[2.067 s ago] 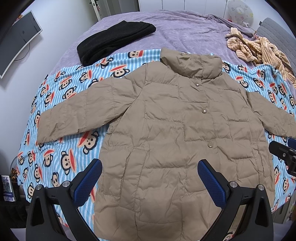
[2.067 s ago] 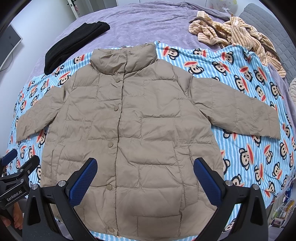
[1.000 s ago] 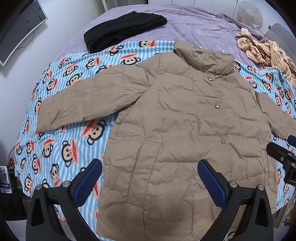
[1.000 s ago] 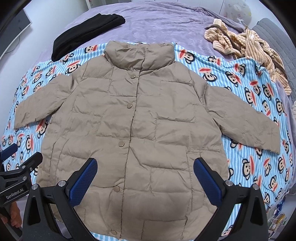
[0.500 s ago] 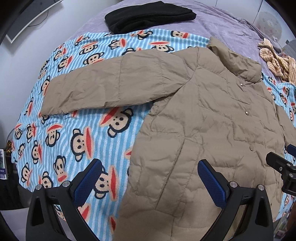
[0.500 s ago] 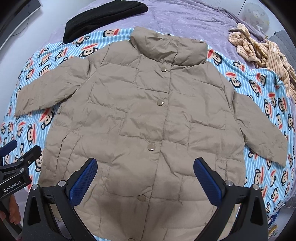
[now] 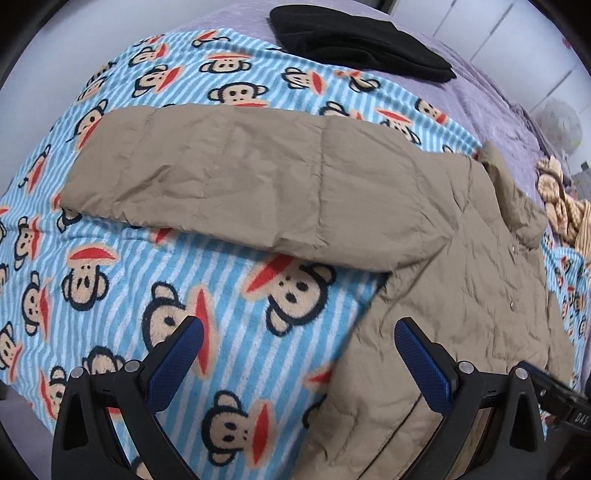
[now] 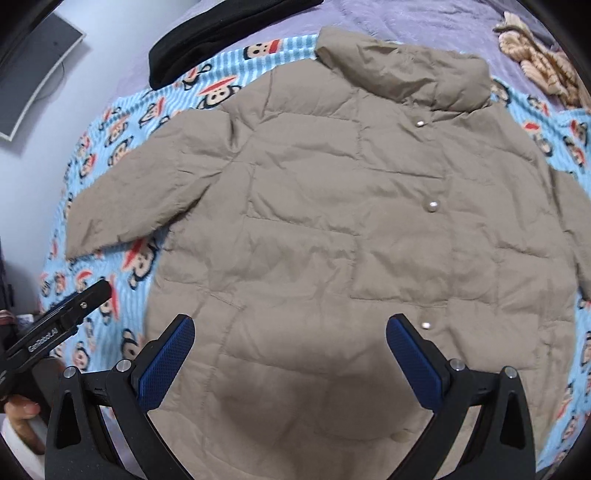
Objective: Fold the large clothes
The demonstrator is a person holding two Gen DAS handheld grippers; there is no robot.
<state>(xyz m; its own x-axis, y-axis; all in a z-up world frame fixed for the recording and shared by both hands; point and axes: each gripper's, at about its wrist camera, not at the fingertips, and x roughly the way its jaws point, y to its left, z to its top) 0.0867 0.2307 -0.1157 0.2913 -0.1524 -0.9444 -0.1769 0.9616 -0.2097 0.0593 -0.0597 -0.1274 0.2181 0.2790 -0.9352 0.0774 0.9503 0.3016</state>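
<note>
Monkey-print blanket (image 7: 207, 280) — bare beside jacket (image 8: 351, 221) sleeve (image 7: 240, 177).

The jacket (image 8: 332, 221) lies flat, front up, on the blanket (image 7: 184, 295), which covers the near part of the bed (image 8: 424, 18). Its collar (image 8: 402, 74) points toward the far edge of the bed, and its sleeve (image 7: 240, 177) stretches out toward the left edge. Beyond the blanket, the dark garment (image 7: 354, 44) rests near the far left corner and the striped garment (image 8: 539, 62) near the far right. The left claw (image 7: 299, 354) hangs over the blanket just left of the jacket's side; the right claw (image 8: 291, 350) hangs over the jacket's lower front.
</note>
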